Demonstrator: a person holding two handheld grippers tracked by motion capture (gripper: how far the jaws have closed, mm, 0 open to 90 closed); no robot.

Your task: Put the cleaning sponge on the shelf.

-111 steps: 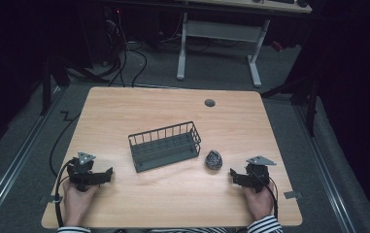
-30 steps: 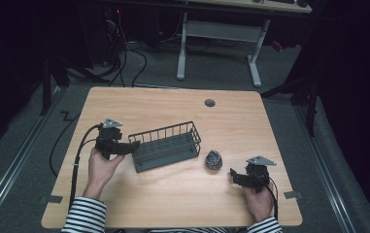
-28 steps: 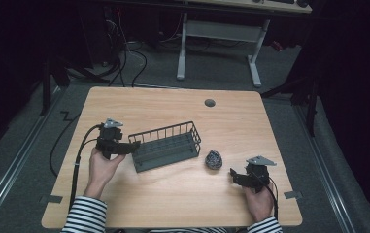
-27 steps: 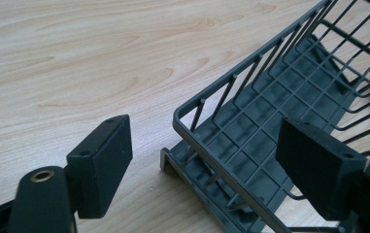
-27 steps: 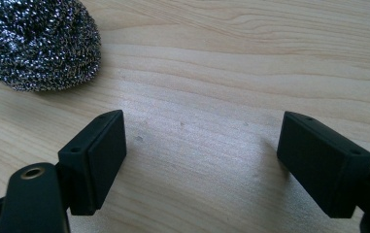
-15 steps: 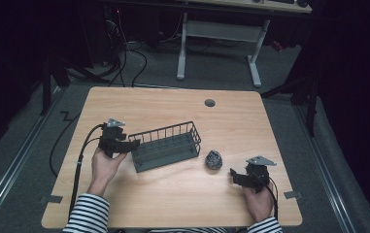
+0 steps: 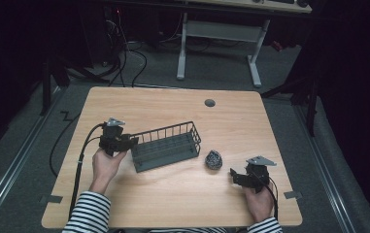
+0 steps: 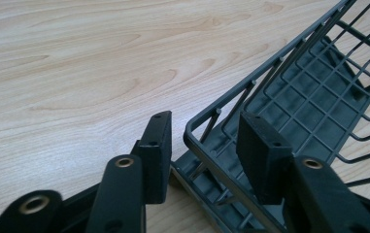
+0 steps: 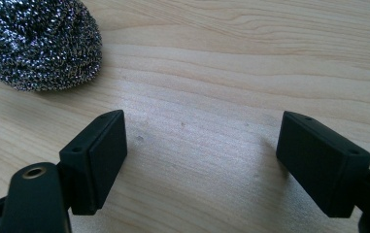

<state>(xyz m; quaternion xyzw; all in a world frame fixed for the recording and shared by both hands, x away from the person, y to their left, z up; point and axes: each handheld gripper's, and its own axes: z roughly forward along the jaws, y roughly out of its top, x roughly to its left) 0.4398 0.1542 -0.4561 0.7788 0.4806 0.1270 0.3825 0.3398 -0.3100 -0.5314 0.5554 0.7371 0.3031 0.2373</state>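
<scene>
A: Left to right, quick. What do we count?

B: We count two grippers, one wire basket, one steel-wool scourer, one table. On the left, the left gripper [image 7: 130, 141] sits at the basket's [image 7: 165, 145] left short end, held by the person's left hand [image 7: 106, 165] in a striped sleeve [image 7: 88, 213].

A: Jaws there?

B: In the left gripper view we see the left gripper [image 8: 203, 145] with its jaws parted and straddling the end rim of the basket [image 8: 313, 107], one jaw outside, one inside. There's a gap on both sides of the wire, so we call it not clamped yet.

A: Middle?

B: The basket lies slightly askew on the wooden table [image 7: 173, 194], nothing inside that we can see. Just beside its right end, apart from it, the single scourer [image 7: 214, 159] rests on the table.

A: Right side?

B: The right gripper [image 7: 233, 175] sits low near the front right, pointing toward the scourer, near it but not touching. In the right gripper view we see the right gripper [image 9: 199, 145] spread wide over bare wood, holding nothing, with the scourer [image 9: 37, 41] at upper left. One small round grommet [image 7: 210, 103] sits near the far edge.
</scene>
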